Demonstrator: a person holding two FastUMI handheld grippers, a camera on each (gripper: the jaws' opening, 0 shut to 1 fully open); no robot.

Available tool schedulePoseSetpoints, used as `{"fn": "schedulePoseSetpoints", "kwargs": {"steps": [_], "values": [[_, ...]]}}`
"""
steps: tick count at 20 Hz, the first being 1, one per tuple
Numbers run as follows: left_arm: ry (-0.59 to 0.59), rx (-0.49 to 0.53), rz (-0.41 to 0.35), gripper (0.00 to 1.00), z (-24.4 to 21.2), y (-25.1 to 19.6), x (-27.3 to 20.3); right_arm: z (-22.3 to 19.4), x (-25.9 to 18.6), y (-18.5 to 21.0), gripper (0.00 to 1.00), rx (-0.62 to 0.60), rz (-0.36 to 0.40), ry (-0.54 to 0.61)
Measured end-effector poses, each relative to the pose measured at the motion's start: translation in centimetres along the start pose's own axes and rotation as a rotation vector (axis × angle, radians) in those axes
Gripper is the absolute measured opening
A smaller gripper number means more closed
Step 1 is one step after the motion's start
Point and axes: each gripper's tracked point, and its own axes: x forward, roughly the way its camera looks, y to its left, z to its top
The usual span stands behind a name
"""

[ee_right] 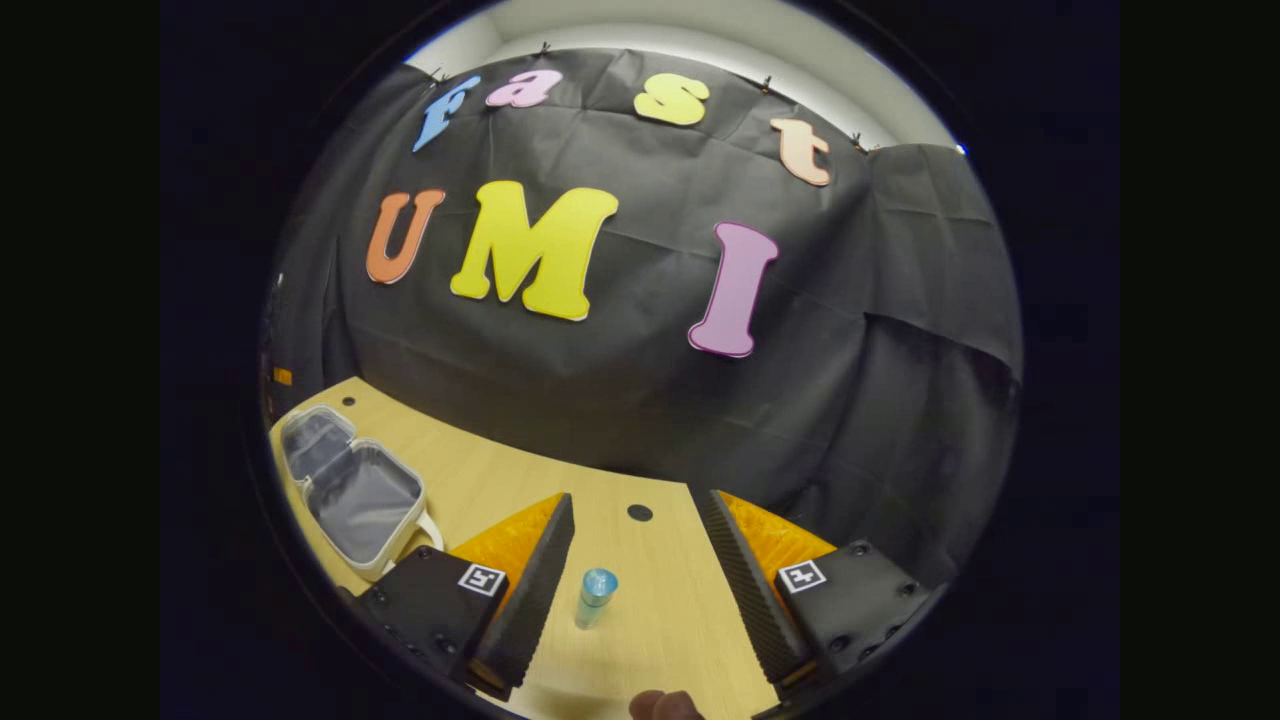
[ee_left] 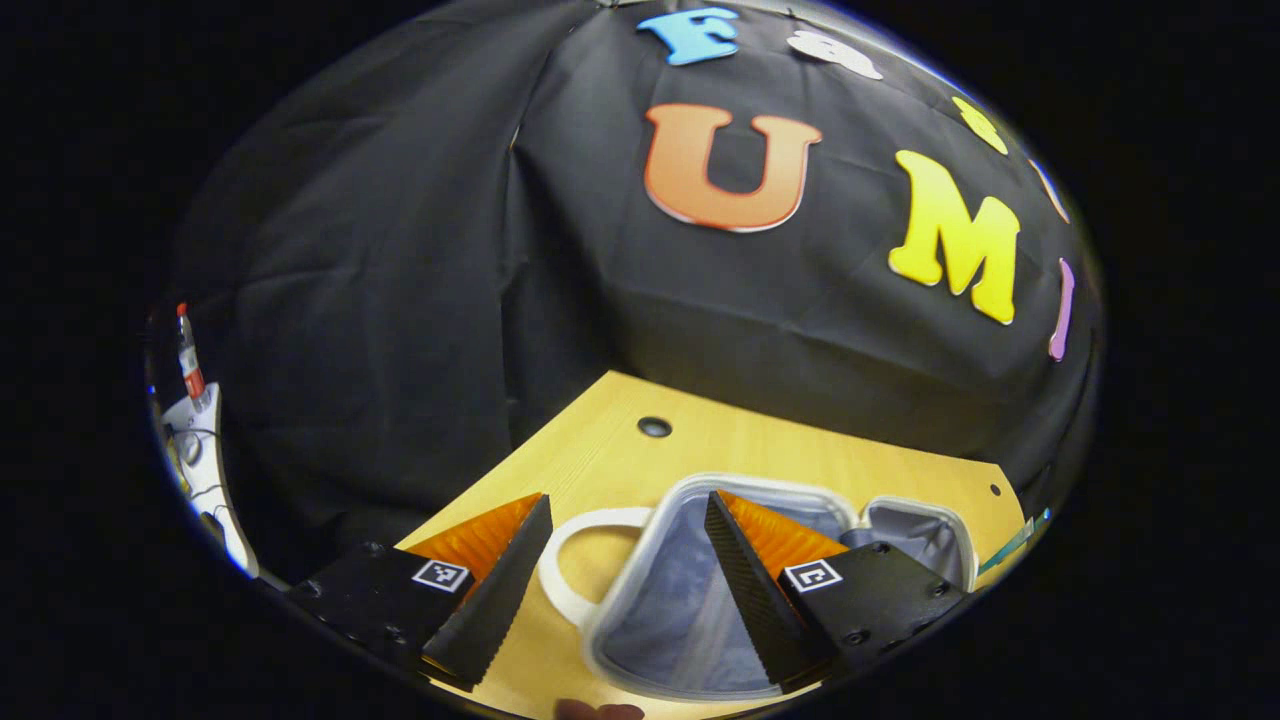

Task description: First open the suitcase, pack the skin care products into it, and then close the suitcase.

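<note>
A small white suitcase (ee_left: 690, 580) lies open on the wooden table (ee_left: 780, 450), both grey-lined halves facing up and its white handle (ee_left: 570, 560) toward me. My left gripper (ee_left: 625, 585) hovers open just above its near half, holding nothing. In the right gripper view the same open suitcase (ee_right: 350, 490) lies at the far left of the table. A small pale blue skin care bottle (ee_right: 595, 596) stands upright on the table (ee_right: 520, 480) between the fingers of my right gripper (ee_right: 640, 590), which is open wide and not touching it.
Black cloth walls close the table's far side. Round holes (ee_left: 654, 427) (ee_right: 639, 513) sit in the tabletop. Beyond the table's left edge in the left gripper view stand a white object with cables (ee_left: 200, 460) and a bottle (ee_left: 188, 355). A fingertip (ee_right: 665, 705) shows at the bottom edge.
</note>
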Motion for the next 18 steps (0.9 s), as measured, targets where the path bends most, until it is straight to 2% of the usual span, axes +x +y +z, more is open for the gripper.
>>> {"fn": "schedulePoseSetpoints", "kwargs": {"steps": [4,7,9,11,18], "values": [[-0.066,-0.025,-0.113,0.98,3.0,-10.4,-5.6,-1.7,-0.7,-2.0,0.8,0.057,0.011,0.006],[-0.115,0.042,-0.15,0.98,3.5,-16.7,-8.8,-3.2,-0.9,-3.8,0.8,0.088,0.022,0.019],[-0.141,0.086,-0.147,0.98,3.1,-20.2,-10.5,-4.3,-0.7,-5.2,0.81,0.08,0.015,0.032],[-0.134,0.12,-0.175,0.98,1.6,-24.3,-11.7,-5.6,-0.8,-6.0,0.81,0.098,0.028,0.054],[0.008,0.148,-0.38,1.0,-7.9,-38.3,-15.2,-8.9,-1.1,-7.5,0.81,0.092,0.101,0.11]]}}
